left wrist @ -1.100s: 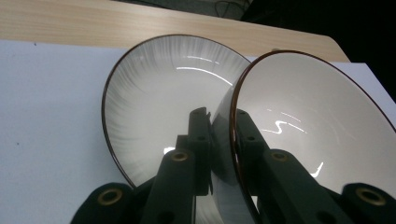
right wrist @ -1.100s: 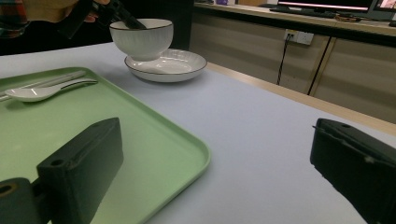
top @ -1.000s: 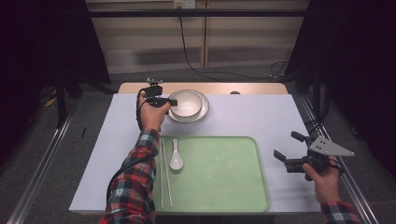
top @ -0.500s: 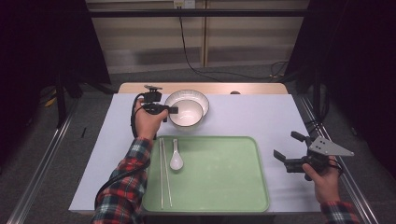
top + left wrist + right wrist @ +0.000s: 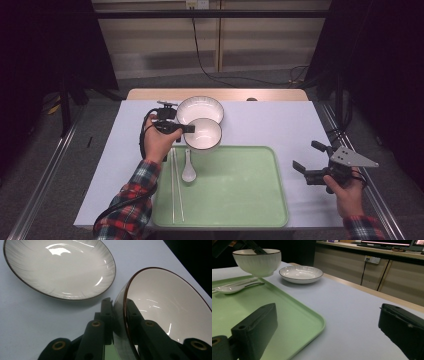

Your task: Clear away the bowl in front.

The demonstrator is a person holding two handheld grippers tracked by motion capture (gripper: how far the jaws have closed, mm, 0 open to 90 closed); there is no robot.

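Just off the tray's (image 5: pixel 250 210) far-left corner, the bowl (image 5: pixel 202 133) hung clear of the surface (image 5: pixel 280 122), pinched by the left gripper (image 5: pixel 187 129), whose jaws clamped its rim at about nine o'clock, one jaw inside the wall and one outside. The plate (image 5: pixel 200 109) lay on the surface at about twelve o'clock from the bowl, and in the high view their rims overlapped. On the tray's left part lay the spoon (image 5: pixel 188 167) and, further left, the chopsticks (image 5: pixel 175 185). The step appeared to be carrying the bowl onto the tray. A rim pinch on one side leaves the far side free to sag, so the wrist was best kept level and the move slow. The bowl should travel toward five o'clock, onto the open green area to the right of the spoon, high enough to clear the tray's raised edge and the spoon's handle. It should be lowered flat until the base sat, and only then released. The right gripper (image 5: pixel 312 161) waited with its jaws spread, holding nothing, at three o'clock beyond the tray's right edge.
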